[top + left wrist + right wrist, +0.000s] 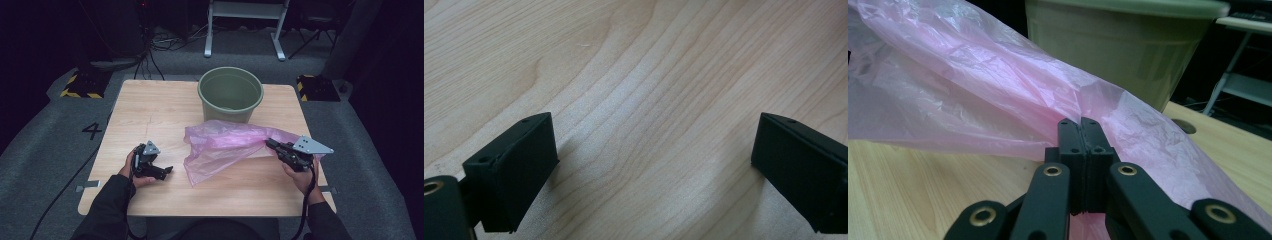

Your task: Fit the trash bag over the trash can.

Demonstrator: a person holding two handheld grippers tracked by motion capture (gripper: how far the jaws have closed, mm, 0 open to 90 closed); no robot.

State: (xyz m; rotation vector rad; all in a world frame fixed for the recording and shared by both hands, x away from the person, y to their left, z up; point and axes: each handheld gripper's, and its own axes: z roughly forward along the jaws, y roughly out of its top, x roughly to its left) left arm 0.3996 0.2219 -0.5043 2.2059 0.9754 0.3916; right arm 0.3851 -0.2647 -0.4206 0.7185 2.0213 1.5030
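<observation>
Setting: a light wooden tabletop (150, 107) on a grey carpeted floor (45, 145), seen from above the person's side, with dark surroundings beyond the far edge
Bucket: a green plastic bucket (230, 93) stands upright at the middle of the tabletop's far edge, its mouth open to the camera; in the right gripper view its wall (1118, 55) rises just behind the bag
Bag: a thin, translucent pink plastic bag (225, 147) lies crumpled across the centre of the tabletop, stretching from just in front of the bucket toward the right edge; its lower corner points toward the near edge
Right gripper: the right gripper (269, 143), held in the person's right hand (300, 177) near the right edge, has its jaws pressed together on the bag's right-hand end; the right gripper view shows the two black jaws (1081, 131) closed flush with pink film bunched around their tips
Left gripper: the left gripper (167, 170), held in the left hand (131, 172) near the near-left part of the tabletop, sits well apart from the bag; its own view (654, 145) shows the jaws spread wide over bare wood grain, with nothing between them
Floor marking: a black numeral 4 (92, 130) on the carpet beside the tabletop's left edge
</observation>
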